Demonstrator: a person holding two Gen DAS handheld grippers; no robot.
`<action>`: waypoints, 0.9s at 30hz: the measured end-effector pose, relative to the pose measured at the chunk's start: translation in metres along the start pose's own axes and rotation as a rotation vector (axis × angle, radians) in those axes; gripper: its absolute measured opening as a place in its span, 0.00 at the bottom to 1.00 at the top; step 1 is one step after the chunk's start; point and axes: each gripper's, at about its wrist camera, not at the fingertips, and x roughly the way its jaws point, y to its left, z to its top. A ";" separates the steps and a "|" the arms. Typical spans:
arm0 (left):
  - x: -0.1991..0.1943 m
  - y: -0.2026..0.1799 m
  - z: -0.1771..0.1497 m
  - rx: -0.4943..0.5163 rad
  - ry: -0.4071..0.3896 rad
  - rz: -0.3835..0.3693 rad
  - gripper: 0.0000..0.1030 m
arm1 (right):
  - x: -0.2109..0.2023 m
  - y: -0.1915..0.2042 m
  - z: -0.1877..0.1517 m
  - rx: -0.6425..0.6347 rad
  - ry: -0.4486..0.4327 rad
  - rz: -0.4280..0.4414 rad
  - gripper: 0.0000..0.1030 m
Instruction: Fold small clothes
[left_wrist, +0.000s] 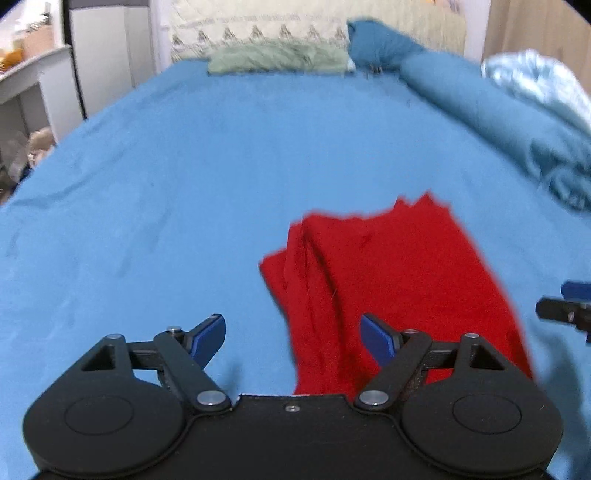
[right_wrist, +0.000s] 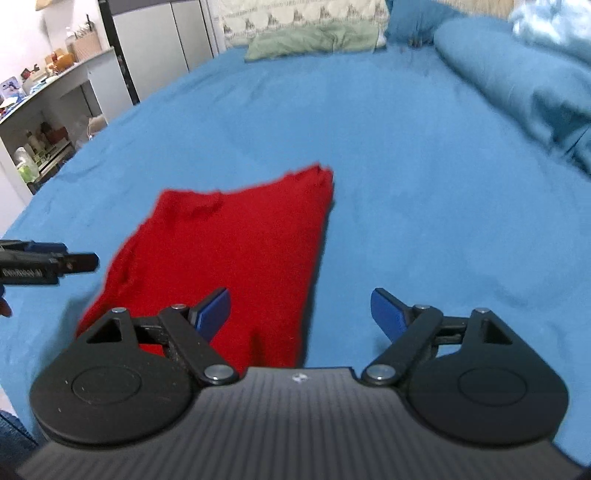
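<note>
Red garment (left_wrist: 388, 273) lies free on bed; left tongs (left_wrist: 293, 338) & right tongs (right_wrist: 301, 312) wide apart, empty.

A bed (left_wrist: 166, 177) covered by a blue sheet carries everything. A folded red garment (left_wrist: 388, 273) lies flat on the sheet, its layered edges showing along one side. Well beyond the garment, at the head of the bed, rests a pale green fuzzy cushion (left_wrist: 277, 59). To the far right of the garment a bunched blue duvet (left_wrist: 498, 110) runs along the bed's edge.
</note>
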 end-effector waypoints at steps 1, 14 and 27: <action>-0.017 -0.003 0.004 -0.008 -0.018 0.010 0.81 | -0.015 0.002 0.003 -0.002 -0.015 -0.004 0.96; -0.184 -0.044 -0.020 -0.011 -0.141 0.073 1.00 | -0.197 0.026 -0.002 0.050 -0.124 -0.062 1.00; -0.217 -0.051 -0.091 0.040 -0.096 0.132 1.00 | -0.219 0.058 -0.074 0.054 -0.009 -0.154 1.00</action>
